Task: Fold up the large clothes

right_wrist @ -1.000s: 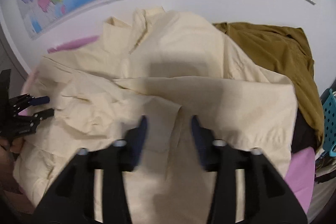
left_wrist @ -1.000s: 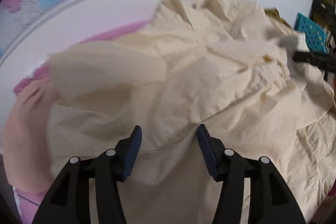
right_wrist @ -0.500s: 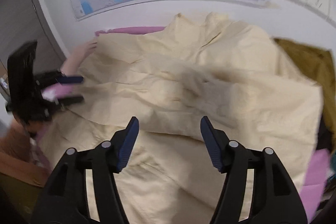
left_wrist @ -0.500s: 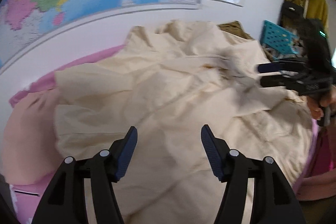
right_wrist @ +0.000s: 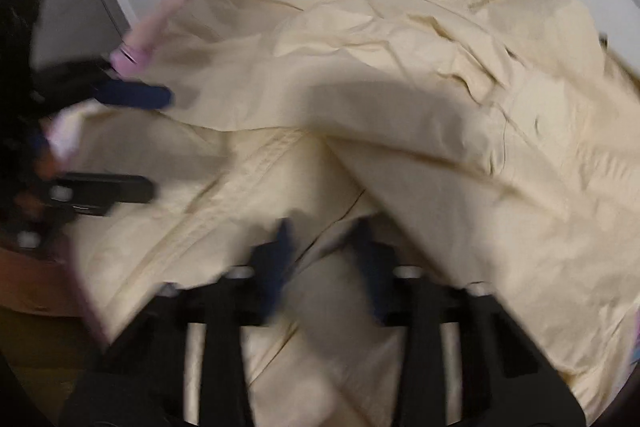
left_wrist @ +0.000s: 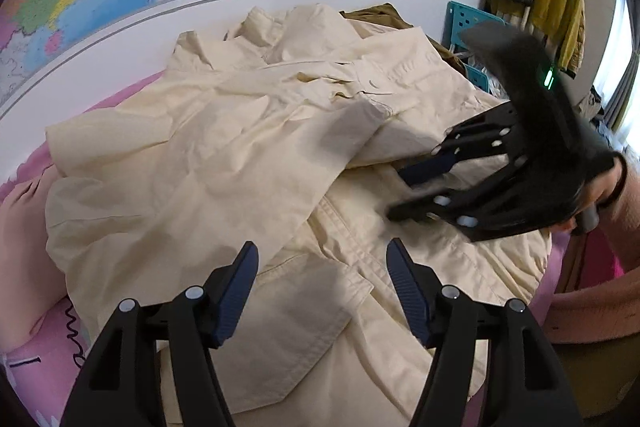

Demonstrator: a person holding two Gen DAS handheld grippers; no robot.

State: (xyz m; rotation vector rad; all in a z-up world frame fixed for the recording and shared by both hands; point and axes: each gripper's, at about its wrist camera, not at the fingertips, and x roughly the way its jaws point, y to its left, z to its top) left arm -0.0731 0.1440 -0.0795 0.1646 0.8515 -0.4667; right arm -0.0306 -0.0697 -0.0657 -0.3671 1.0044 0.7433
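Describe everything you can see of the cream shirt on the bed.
The shirt is a large, pale cream garment of thin woven cloth, much creased. It lies spread over the pink bed, collar toward the wall, one sleeve thrown across the body. A button placket and a patch pocket show near the front. An olive garment lies behind it. The left claw hovers open above it; the right claw, blurred, has just been closing at its front edge.

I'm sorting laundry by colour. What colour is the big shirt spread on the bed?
Pale cream shirt, clearest in the left wrist view.
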